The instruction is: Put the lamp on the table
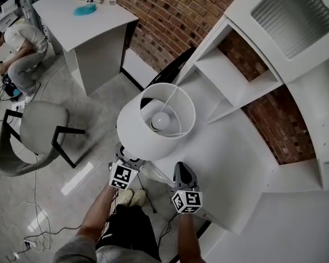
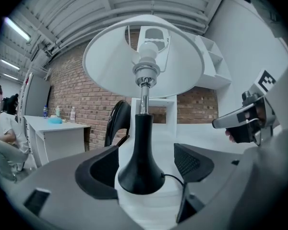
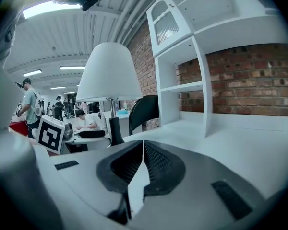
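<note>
Two-handed pose, both forearms coming in from the near edge. Left hand-held gripper (image 2: 146,166) is at the near-left corner of the desk (image 1: 236,163), jaws wide apart either side of the lamp's black base, not clamping it. Right hand-held gripper (image 3: 141,163) sits just right of it, low over the desk, jaws together, nothing between. Lamp (image 1: 156,119) stands upright on that corner. White shelf unit (image 1: 236,75) at the far side, brick wall (image 1: 170,15) behind. Glossy floor (image 1: 82,174) to the left: grey chair (image 1: 33,130), second table (image 1: 88,21), person (image 1: 22,48) crouching far left.

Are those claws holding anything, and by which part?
Nothing is held: the left gripper stands open around the black lamp base, the right gripper is shut and empty.
</note>
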{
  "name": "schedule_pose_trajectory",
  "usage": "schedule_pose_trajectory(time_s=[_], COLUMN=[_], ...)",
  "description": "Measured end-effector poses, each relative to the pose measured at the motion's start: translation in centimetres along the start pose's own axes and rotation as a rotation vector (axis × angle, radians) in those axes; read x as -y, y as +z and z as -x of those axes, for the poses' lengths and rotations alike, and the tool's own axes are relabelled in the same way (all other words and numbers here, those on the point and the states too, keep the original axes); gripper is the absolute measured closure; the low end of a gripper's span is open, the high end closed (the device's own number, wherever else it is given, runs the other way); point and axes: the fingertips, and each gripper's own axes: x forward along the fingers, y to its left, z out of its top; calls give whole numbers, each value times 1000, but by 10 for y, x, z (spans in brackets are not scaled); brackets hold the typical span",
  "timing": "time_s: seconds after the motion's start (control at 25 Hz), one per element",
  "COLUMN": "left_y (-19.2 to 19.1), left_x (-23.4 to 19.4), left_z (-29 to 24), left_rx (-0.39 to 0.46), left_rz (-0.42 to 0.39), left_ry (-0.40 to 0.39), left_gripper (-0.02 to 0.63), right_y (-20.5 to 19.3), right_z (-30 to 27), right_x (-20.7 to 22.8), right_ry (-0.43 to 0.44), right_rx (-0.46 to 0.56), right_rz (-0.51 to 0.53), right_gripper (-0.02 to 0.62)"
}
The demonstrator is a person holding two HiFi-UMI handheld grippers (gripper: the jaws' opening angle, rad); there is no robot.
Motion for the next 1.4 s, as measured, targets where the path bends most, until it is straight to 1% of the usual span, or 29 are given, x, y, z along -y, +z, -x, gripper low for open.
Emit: schedule_pose_trajectory(time_s=[0.2, 0.36, 0.6, 0.68, 0.84, 0.96, 1.04, 1.32, 1.4], left_y=[8, 16, 30, 36, 44, 50, 57, 98, 112], left_x=[8, 14, 19, 23, 35, 44, 50, 73, 77], left_z=[17, 28, 52, 60, 73, 84, 93, 126, 137], left_rx=[-40, -76, -97, -93, -91, -93, -86, -33, -16], left_rz=[3, 7, 28, 33, 36, 31, 31, 22, 18], left_ry=[-12, 0, 39, 43, 52, 59, 66, 76, 80], left_gripper=[249, 272, 304, 328, 344, 373, 379, 433, 457], right_y=[11, 20, 43, 47, 52, 58, 61, 75, 81], right_z=[11, 18, 41, 51, 68, 81, 90, 121, 131], right_x=[-1, -1, -3, -3, -3, -3, -6, -17, -20], right_ry=[-6, 10, 20, 18, 18, 17, 20, 33, 36], right_rx=[2, -11, 0, 7, 24, 38, 47, 76, 91], right_rz=[-8, 8, 42, 37, 27, 17, 15, 20, 19], right_gripper=[569, 569, 570, 569, 569, 569, 570, 569, 569])
